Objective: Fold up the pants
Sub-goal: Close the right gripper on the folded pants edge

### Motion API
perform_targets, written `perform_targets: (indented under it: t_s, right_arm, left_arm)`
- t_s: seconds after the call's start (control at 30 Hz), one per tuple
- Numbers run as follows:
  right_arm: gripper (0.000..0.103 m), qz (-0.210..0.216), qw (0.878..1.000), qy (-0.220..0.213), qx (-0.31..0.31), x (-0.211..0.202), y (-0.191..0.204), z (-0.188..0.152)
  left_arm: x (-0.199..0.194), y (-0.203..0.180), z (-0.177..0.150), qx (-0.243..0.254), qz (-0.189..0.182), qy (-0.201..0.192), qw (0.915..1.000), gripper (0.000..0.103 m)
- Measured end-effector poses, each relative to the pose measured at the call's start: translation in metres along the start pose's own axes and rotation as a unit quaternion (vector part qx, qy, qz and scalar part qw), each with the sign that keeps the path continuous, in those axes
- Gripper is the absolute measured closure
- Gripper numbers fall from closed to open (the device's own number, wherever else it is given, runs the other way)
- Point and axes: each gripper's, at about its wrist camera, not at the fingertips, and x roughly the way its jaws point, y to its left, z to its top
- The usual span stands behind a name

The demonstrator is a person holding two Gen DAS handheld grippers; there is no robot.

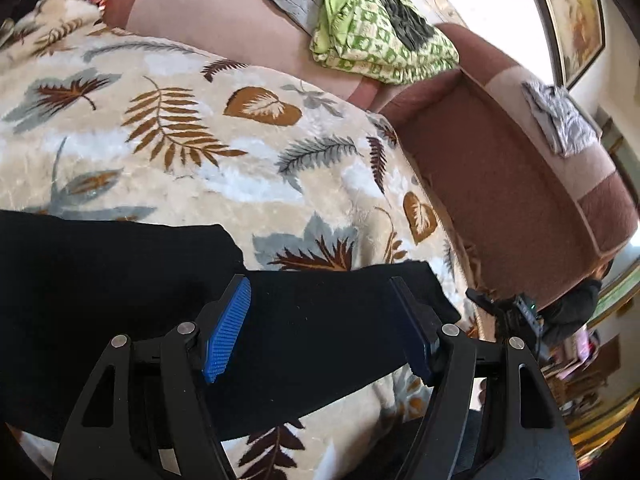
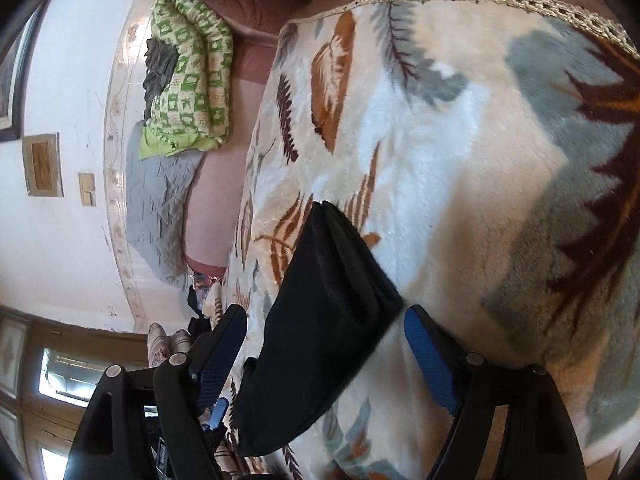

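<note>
Closest to my left camera, the left gripper (image 1: pixel 320 320) hangs over the black pants (image 1: pixel 120 300) with its jaws standing apart; one blue pad (image 1: pixel 228 328) sits above the dark cloth, and neither pad presses on it. From this view I see the pants lying flat as a broad black band across the leaf-patterned blanket (image 1: pixel 180 140), running from the left edge to a squared end just past the far jaw.

On my right camera, the right gripper (image 2: pixel 324 356) also has its jaws wide apart. A narrow folded end of the pants (image 2: pixel 320 320) lies between them on the blanket (image 2: pixel 460 160), showing stacked layers at its edge, but the pads stand clear of the cloth on both sides. I cannot tell whether the lower jaw brushes the blanket.

No box or basket shows in either view; the nearest thing to a holder is the pinkish-brown sofa (image 1: pixel 500 168) beyond the blanket. On its backrest rests a folded green-and-cream checked quilt (image 1: pixel 380 40) with a dark grey garment (image 1: pixel 400 16) lying on top, and a grey quilted cover (image 2: pixel 160 208) beside it. A small grey-and-white cloth (image 1: pixel 560 120) sits on the sofa arm, well apart from the pants.
</note>
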Motion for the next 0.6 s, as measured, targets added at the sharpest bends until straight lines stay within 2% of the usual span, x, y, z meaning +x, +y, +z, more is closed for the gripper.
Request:
perform_targets:
  t_s: [0.1, 0.2, 0.4, 0.6]
  right_arm:
    - [0.02, 0.008, 1.0, -0.004, -0.024, 0.004, 0.003, 0.002]
    - [0.019, 0.014, 0.998, 0.011, -0.062, 0.01, 0.013, 0.004]
    - [0.022, 0.025, 0.994, 0.02, -0.108, 0.011, 0.011, -0.004]
    - [0.024, 0.034, 0.989, 0.014, -0.141, 0.011, 0.012, -0.011]
  left_arm:
    - [-0.004, -0.002, -0.002, 0.006, -0.001, -0.003, 1.0, 0.033]
    - [-0.006, -0.003, -0.002, 0.01, 0.001, -0.008, 0.9999, 0.033]
    - [-0.01, -0.001, -0.001, 0.004, -0.015, -0.005, 0.9999, 0.033]
    - [-0.007, -0.002, -0.002, 0.006, -0.005, 0.003, 1.0, 0.033]
